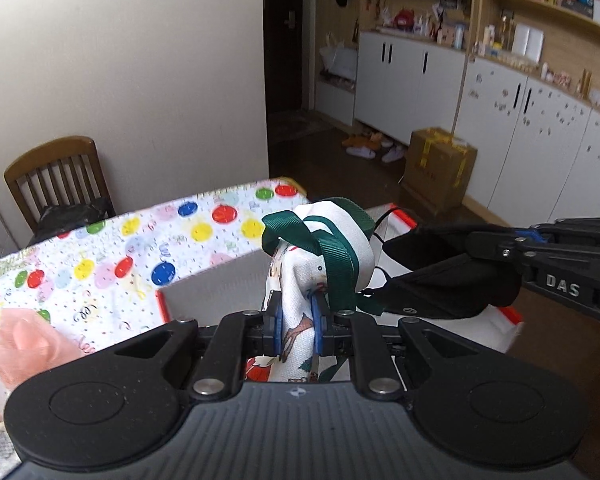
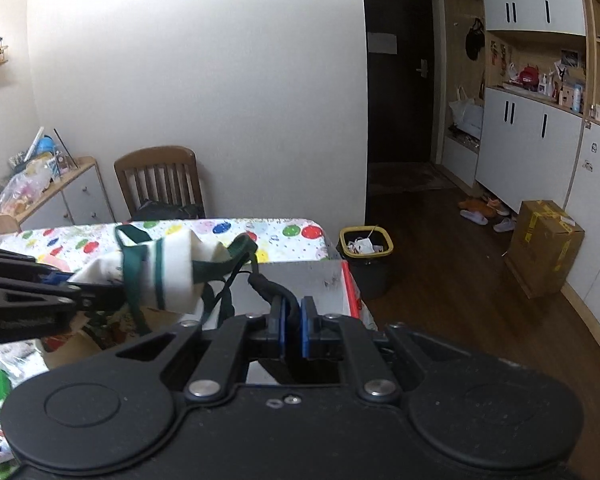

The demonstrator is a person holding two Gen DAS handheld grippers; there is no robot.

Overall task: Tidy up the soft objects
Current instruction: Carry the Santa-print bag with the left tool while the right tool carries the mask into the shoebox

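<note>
My left gripper (image 1: 296, 322) is shut on a white printed cloth bag (image 1: 300, 280) with green straps (image 1: 332, 256), held above a white box with red-orange corners (image 1: 162, 304). The bag also shows in the right wrist view (image 2: 168, 276). My right gripper (image 2: 293, 330) is shut on a black fabric piece with thin cords (image 2: 266, 286), held up beside the bag. In the left wrist view that black fabric (image 1: 452, 280) hangs from the right gripper just right of the bag.
The table has a dotted colourful cloth (image 1: 140, 248). A pink soft item (image 1: 28, 340) lies at the left. A wooden chair (image 2: 160, 180) stands behind the table. A yellow-rimmed bin (image 2: 366, 252) and a cardboard box (image 2: 544, 244) sit on the floor.
</note>
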